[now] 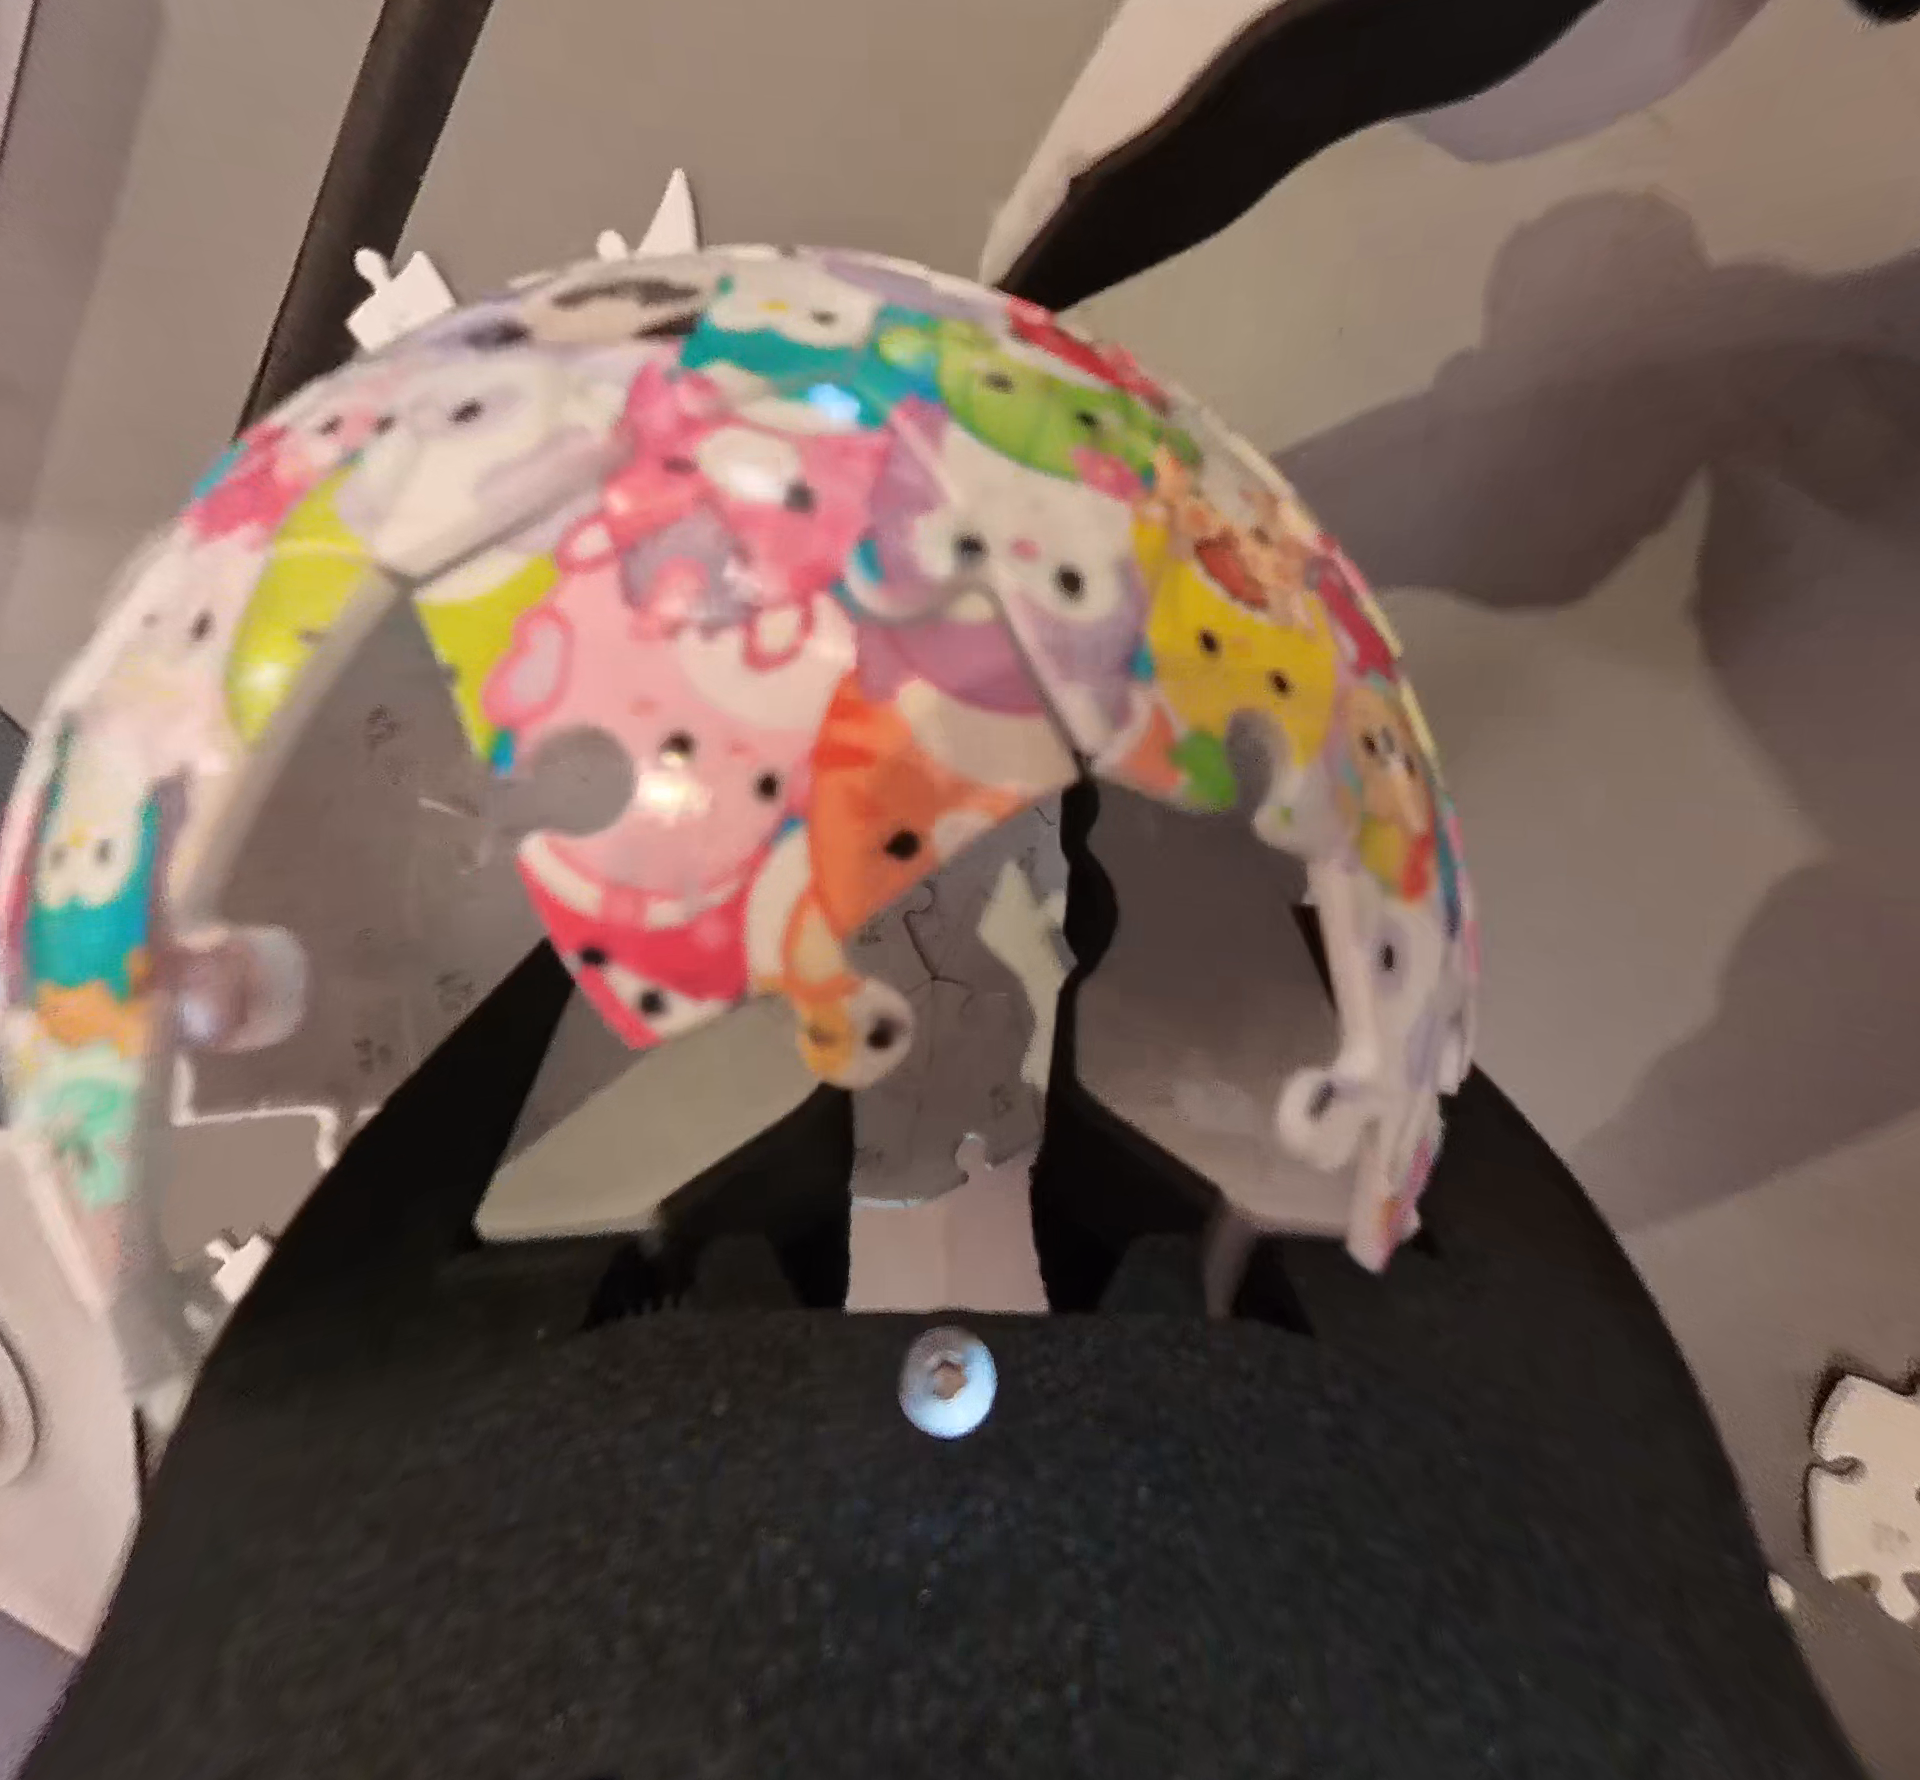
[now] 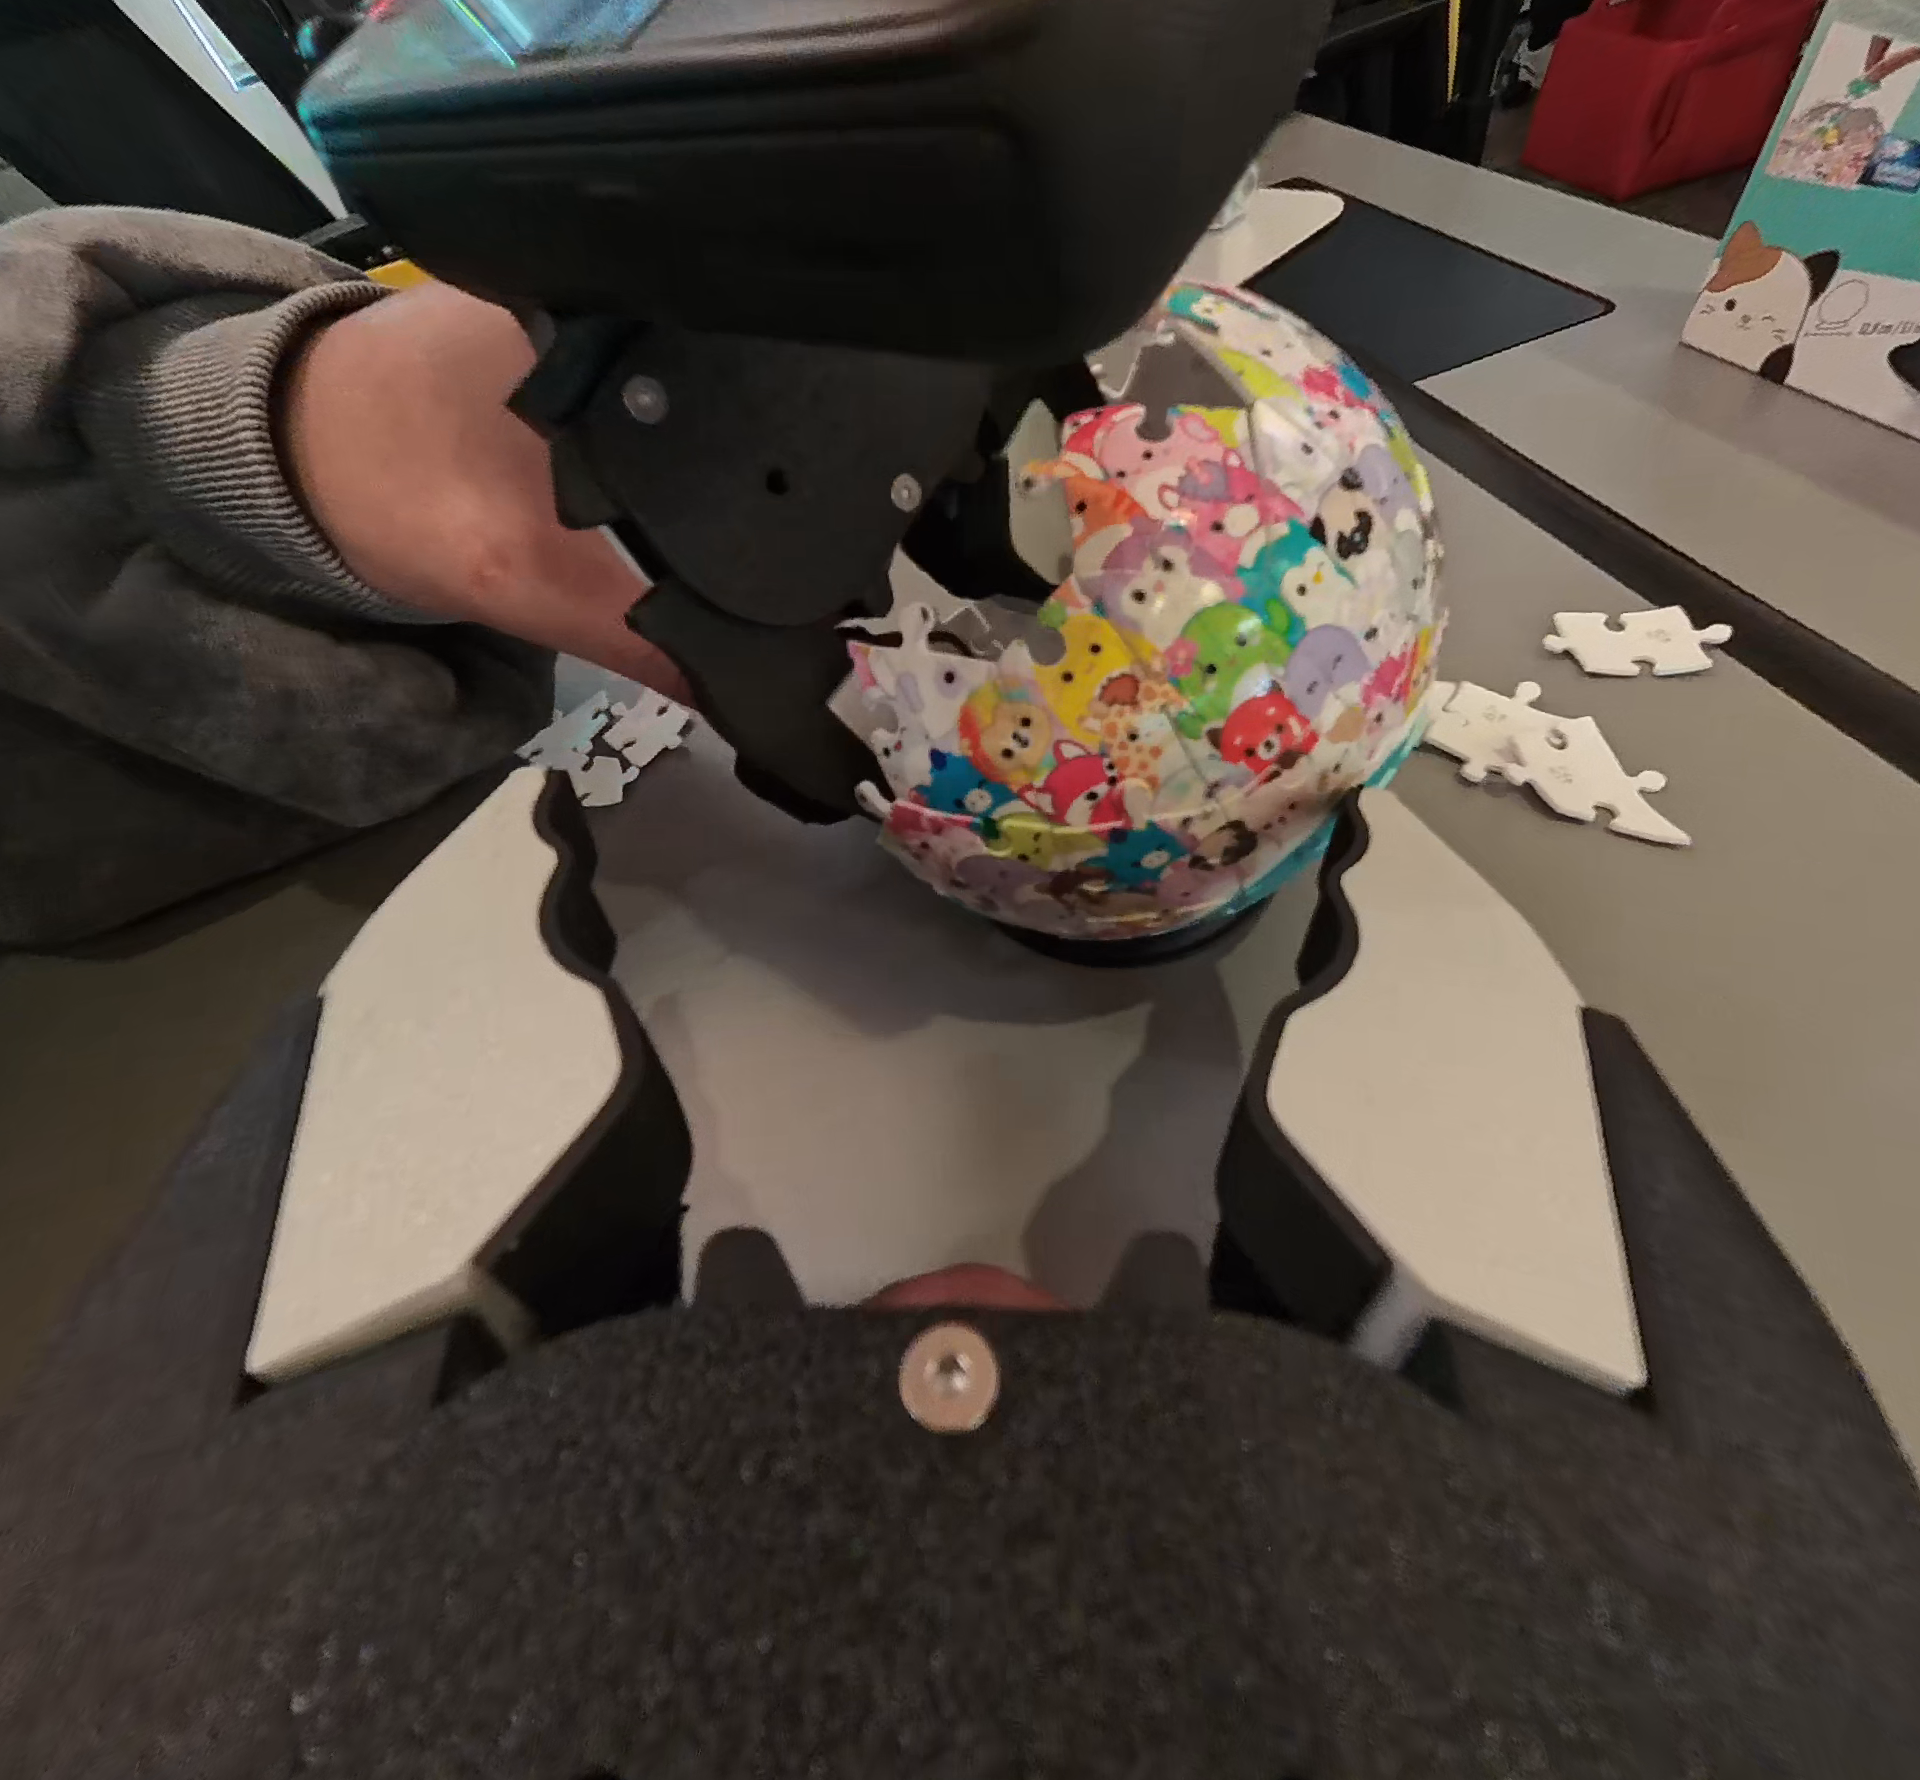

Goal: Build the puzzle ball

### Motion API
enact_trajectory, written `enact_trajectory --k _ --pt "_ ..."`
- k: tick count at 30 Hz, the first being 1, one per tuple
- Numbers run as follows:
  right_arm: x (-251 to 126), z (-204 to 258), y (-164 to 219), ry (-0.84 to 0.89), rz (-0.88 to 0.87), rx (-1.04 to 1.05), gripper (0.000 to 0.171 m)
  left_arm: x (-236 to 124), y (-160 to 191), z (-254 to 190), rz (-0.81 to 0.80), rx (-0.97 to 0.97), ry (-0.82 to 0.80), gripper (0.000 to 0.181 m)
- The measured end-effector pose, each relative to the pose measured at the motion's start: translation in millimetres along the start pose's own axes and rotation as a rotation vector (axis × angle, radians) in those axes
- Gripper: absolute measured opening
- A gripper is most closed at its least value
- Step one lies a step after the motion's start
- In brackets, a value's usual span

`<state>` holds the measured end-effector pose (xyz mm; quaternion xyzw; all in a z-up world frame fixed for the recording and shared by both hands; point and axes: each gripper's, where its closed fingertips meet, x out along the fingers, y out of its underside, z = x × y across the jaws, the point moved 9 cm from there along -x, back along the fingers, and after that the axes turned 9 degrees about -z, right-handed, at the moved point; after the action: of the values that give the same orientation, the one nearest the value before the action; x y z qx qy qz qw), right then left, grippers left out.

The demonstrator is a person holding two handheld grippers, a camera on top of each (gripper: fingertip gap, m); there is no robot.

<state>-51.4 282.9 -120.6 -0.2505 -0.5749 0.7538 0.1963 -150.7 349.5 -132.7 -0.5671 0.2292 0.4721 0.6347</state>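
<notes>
**Nearly round: the puzzle ball sits half-closed on its stand**

Now the puzzle ball stands on a dark round base on the grey table, a shell of bright cartoon-animal pieces with a ragged gap at its 10 o'clock side. The left gripper, held by a hand in a grey sleeve, reaches into that gap from 9 o'clock. In the left wrist view its dark fingers run up under the curved pieces and appear drawn close together around the edge of the shell, though whether they actually pinch a piece I cannot tell; the picture is blurred and the tips are hidden behind the coloured pieces.

The right gripper hovers at 6 o'clock of the ball, its two white-faced fingers spread wide with nothing between them, the tips just short of the base.

Loose white-backed pieces lie face down at 3 o'clock of the ball, another beyond them, and a few small ones at 9 o'clock near the hand. The puzzle box stands at 2 o'clock, with a red bag on the floor beyond the table's far edge.
</notes>
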Motion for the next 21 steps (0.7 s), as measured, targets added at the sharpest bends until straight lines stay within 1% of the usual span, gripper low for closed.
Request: enact_trajectory --k 6,9,12,16,21 --pt "1 1 0 0.002 0.003 -0.01 0.13 0 1 1 -0.002 -0.031 -0.002 0.04" --pt "0 0 0 0.003 0.0 -0.016 0.128 -1 1 2 -0.006 -0.027 -0.015 0.043" --pt "-1 0 0 0.002 -0.004 -0.014 0.125 -9 2 1 -0.052 -0.04 -0.016 0.045" --pt "-4 -2 0 0.008 -0.007 -0.014 0.122 -37 5 -5 -0.165 -0.058 -0.007 0.044" --pt "-9 -3 0 0.052 0.016 -0.022 0.12 -93 27 -3 -0.295 -0.147 0.024 0.044"
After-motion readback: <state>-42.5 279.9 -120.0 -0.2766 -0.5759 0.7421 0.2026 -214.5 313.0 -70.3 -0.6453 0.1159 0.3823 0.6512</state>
